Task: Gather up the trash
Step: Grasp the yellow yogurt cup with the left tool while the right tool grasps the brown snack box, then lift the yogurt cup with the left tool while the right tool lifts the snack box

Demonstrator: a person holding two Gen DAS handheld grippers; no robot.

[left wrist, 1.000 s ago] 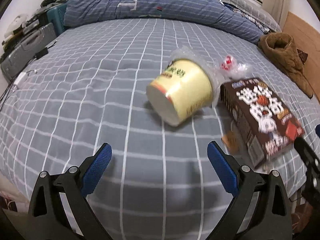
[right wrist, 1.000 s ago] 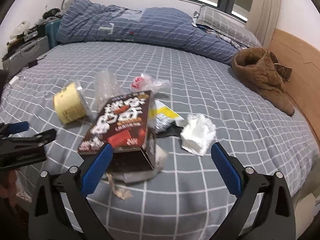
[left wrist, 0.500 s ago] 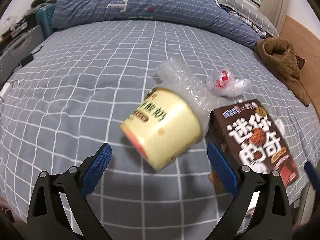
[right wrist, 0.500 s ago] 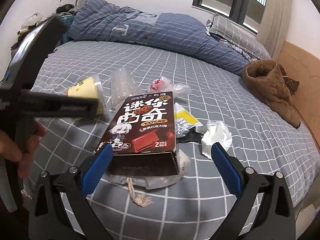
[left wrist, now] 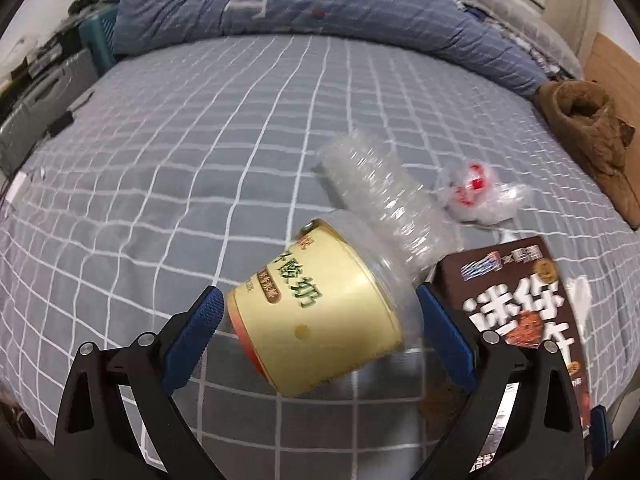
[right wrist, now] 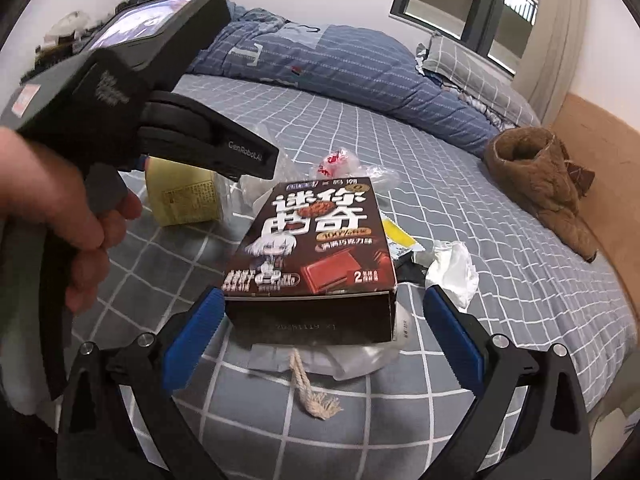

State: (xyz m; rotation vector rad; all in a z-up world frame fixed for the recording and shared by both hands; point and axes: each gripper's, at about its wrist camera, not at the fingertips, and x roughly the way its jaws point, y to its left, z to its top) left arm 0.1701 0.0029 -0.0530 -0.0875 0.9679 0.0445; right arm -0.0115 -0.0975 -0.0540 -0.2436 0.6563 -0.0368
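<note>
Yellow tub [left wrist: 316, 308] lies between the wide-open, empty left tongs [left wrist: 316, 320], ready for squeezing; right tongs [right wrist: 318, 328], equally agape, flank the brown box [right wrist: 316, 248] at 12 o'clock.

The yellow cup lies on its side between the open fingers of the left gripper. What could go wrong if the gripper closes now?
1. The yellow cup lies tilted on a soft bed; closing the left gripper may roll or squeeze it out.
2. A clear plastic wrap touches the cup's rim and may get dragged along or fall off.
3. The brown box sits close beside the right-hand finger, which could nudge it.
</note>
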